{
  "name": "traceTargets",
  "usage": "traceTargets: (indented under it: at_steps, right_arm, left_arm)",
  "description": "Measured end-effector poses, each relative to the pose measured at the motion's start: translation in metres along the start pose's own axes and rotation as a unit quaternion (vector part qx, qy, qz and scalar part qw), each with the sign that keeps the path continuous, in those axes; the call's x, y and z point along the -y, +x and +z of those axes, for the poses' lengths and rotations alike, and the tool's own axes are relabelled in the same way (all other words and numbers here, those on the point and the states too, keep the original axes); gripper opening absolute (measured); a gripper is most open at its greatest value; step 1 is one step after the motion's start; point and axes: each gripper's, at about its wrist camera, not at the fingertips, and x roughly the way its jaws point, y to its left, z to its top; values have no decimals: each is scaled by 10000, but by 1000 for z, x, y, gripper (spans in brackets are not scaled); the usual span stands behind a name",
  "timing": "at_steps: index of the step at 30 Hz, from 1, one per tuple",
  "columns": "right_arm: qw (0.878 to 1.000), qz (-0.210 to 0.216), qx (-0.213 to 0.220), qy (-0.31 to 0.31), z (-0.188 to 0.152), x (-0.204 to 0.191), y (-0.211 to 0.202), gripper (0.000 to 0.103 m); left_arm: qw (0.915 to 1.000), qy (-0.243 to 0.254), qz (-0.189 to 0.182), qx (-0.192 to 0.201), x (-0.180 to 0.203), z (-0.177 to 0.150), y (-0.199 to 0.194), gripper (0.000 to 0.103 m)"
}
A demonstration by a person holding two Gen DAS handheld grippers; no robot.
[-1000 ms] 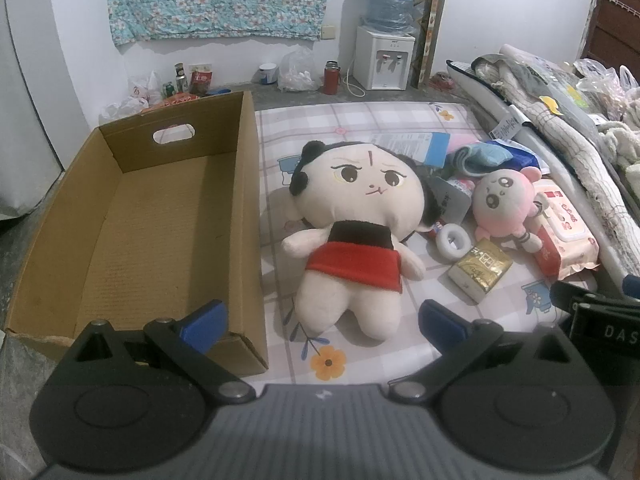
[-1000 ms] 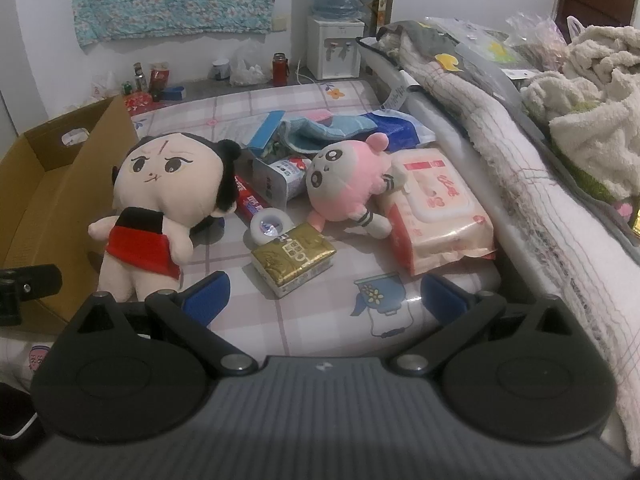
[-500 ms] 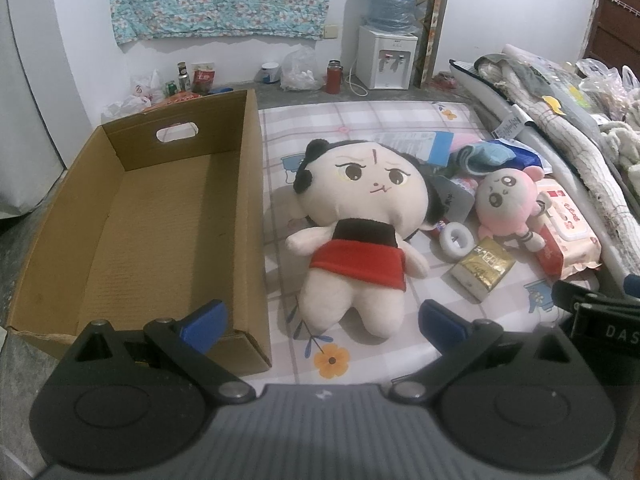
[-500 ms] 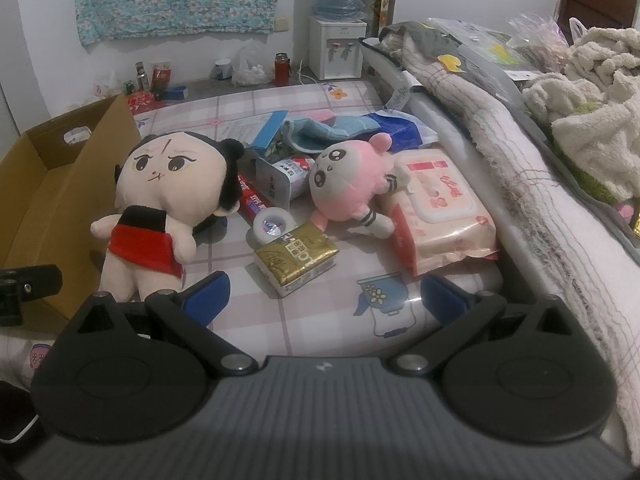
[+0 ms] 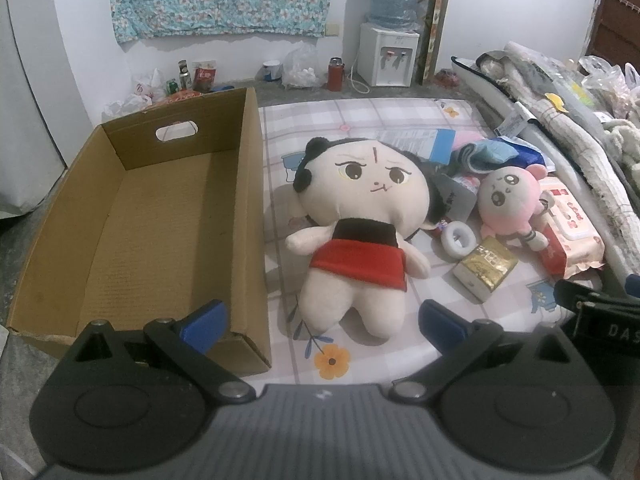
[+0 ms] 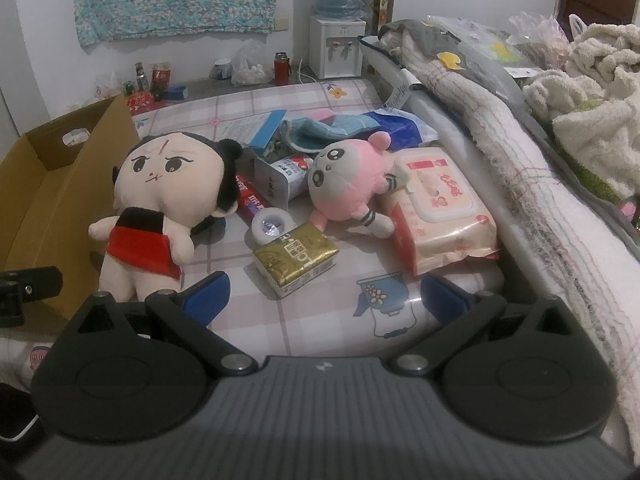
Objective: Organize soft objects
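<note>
The mattress point(image 5: 380, 120) with its checked, flower-printed sheet carries everything. On its left side sits the cardboard box point(image 5: 256, 208), open at the top with nothing visible inside. Just beside the box's right wall lies the big doll point(image 5: 360, 216), face up in a red and black dress, its feet toward the camera. To its right is the pink plush point(image 6: 344, 180), leaning against the pack of wet wipes point(image 6: 436, 208). In front of those lie a gold packet point(image 6: 296, 256) and a roll of tape point(image 6: 270, 226), with a towel point(image 6: 320, 128) and small cartons behind.

The step in hand looks like the first pick: the big doll, nearest the box. It would go best to come down over the doll's waist or a leg, where the stuffing is narrow enough to pinch, rather than the broad head, then lift clear of the box wall before letting go.

The left gripper point(image 5: 322, 324) hovers short of the doll's feet, jaws spread wide, touching and holding nothing. The right gripper point(image 6: 324, 296) hangs above bare sheet near the gold packet, jaws equally wide and empty. The pink plush lies ahead of it, well apart from its fingertips.
</note>
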Motion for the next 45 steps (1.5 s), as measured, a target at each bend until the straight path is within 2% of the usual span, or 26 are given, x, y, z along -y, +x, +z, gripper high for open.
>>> traceTargets:
  at_steps: [9, 15, 19, 22, 26, 29, 30, 31, 34, 35, 39, 43, 45]
  right_arm:
    - [9999, 59, -96, 80, 4, 9, 14, 102]
    - [9997, 162, -85, 190, 2, 25, 30, 102]
    - [9987, 403, 186, 263, -1, 40, 38, 102]
    - [9961, 702, 503, 209, -4, 50, 43, 102]
    - [9924, 1039, 636, 185, -9, 59, 56, 102]
    - [9898, 1269, 611, 221, -15, 65, 68, 95]
    - [9893, 1312, 597, 230, -17, 67, 72, 87]
    - [9891, 1341, 564, 217, -19, 69, 76, 76]
    - [9899, 1368, 343, 162, -24, 78, 89, 55]
    - [9903, 1352, 264, 204, -26, 83, 92, 51]
    - [9923, 1137, 148, 465, -31, 107, 100, 49]
    - [9920, 997, 227, 745, -32, 132, 101, 49]
    - [9914, 984, 258, 828, -31, 142, 103, 49]
  left_arm:
    - [9999, 65, 103, -34, 13, 9, 9, 103]
    - [9995, 236, -26, 191, 28, 17, 15, 103]
    - [9983, 364, -241, 385, 42, 25, 19, 102]
    - [9964, 384, -618, 433, 52, 33, 24, 102]
    - [9916, 662, -1023, 427, 76, 42, 32, 96]
    - [9849, 1179, -1224, 337, 102, 49, 43, 94]
    - [9822, 1347, -1278, 269, 112, 50, 48, 94]
    - [9789, 1515, -1358, 179, 121, 53, 55, 94]
    - [9697, 1883, -1551, -106, 146, 57, 75, 94]
    - [9660, 2003, -1626, -181, 153, 56, 81, 94]
    - [9569, 2408, -1554, -465, 181, 55, 111, 86]
    - [9543, 2537, -1301, -892, 194, 48, 141, 74]
    - [9557, 2454, -1206, -1093, 194, 44, 151, 56]
